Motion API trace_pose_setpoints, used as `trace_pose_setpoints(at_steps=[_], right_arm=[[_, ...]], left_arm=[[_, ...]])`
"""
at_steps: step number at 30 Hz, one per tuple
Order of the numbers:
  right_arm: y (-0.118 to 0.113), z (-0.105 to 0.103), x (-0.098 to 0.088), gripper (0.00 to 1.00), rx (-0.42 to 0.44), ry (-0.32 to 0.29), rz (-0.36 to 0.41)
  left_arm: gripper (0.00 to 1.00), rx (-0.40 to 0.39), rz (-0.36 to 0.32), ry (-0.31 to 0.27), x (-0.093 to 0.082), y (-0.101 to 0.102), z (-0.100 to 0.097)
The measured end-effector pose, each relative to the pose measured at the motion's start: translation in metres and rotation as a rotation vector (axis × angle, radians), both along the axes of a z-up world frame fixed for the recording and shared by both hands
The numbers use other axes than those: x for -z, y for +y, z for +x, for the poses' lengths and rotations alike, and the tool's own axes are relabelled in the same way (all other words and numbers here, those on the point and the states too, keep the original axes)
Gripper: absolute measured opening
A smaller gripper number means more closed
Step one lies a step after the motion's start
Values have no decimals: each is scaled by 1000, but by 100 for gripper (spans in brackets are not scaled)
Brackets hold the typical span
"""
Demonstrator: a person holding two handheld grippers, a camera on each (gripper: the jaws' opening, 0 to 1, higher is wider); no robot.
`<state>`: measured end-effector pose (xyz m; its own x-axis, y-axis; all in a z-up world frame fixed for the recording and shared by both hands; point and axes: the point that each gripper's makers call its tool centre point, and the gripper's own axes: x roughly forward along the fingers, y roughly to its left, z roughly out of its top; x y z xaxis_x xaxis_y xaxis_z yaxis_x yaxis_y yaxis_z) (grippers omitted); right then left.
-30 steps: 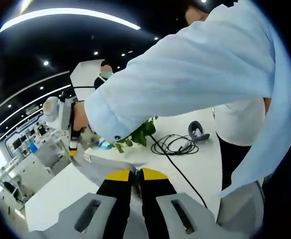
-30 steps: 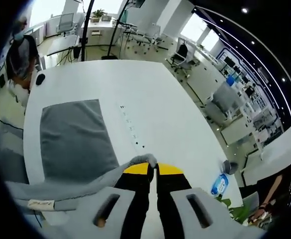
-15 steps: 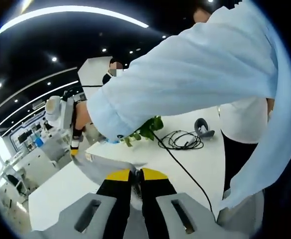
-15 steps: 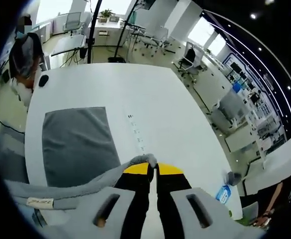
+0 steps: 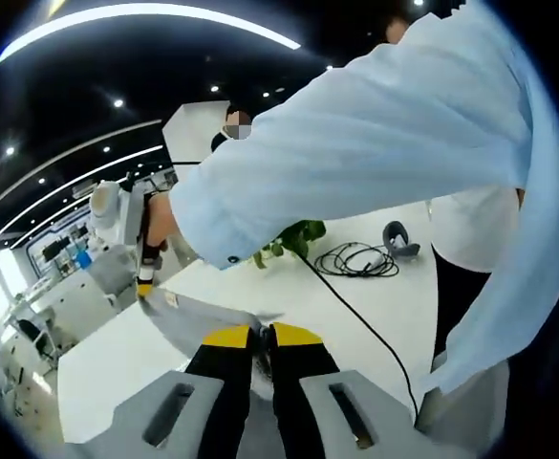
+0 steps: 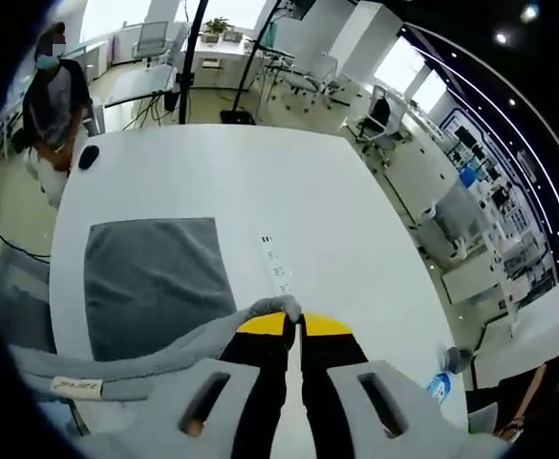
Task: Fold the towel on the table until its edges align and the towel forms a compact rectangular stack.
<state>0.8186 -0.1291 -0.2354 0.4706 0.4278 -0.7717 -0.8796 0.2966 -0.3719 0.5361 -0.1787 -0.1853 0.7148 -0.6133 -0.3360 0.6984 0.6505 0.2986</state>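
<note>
Both views have drifted slightly while your left tongs (image 5: 257,335) and right tongs (image 6: 293,325) stay clamped on the soft, limp grey towel (image 6: 155,282) at its corners, lower centre of each frame, so keep pinching right at the hem.

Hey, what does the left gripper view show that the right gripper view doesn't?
Left gripper view: a person's light blue sleeve, a green plant, a coiled black cable, and the right hand-held gripper pinching the towel's far corner.

Right gripper view: a grey mat flat on the white table, office chairs behind.

Shared: the grey towel, each view's own jaws shut on it.
</note>
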Motion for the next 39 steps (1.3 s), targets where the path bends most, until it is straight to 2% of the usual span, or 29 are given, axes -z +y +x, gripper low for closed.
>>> trace_pose_setpoints(at_steps=[3, 6, 11, 17, 19, 22, 25, 27, 33, 34, 39], right_arm=[[11, -5, 5, 2, -11, 3, -4], [22, -1, 12, 2, -19, 9, -12], [31, 12, 20, 2, -16, 10, -18], [32, 6, 39, 2, -5, 32, -34], [36, 13, 45, 2, -5, 41, -34], [44, 10, 55, 2, -13, 50, -38], [54, 6, 67, 2, -21, 61, -42], [61, 13, 75, 2, -26, 70, -44], [73, -1, 97, 2, -36, 93, -49], [76, 7, 99, 2, -37, 97, -50], [84, 7, 102, 2, -20, 97, -40]], left_arm=[[7, -11, -2, 7, 4, 9, 0], [7, -22, -4, 19, 11, 20, 1], [7, -29, -12, 37, 24, 38, 6], [7, -47, -25, 68, 43, 55, 9], [7, -53, -30, 73, 47, 58, 9], [8, -57, -29, 84, 55, 63, 9], [8, -63, -19, 97, 68, 72, 8], [8, -70, -19, 114, 77, 78, 7], [8, -91, 2, 143, 101, 99, 4], [8, -95, 3, 146, 104, 102, 4], [8, -119, 1, 155, 115, 121, 6]])
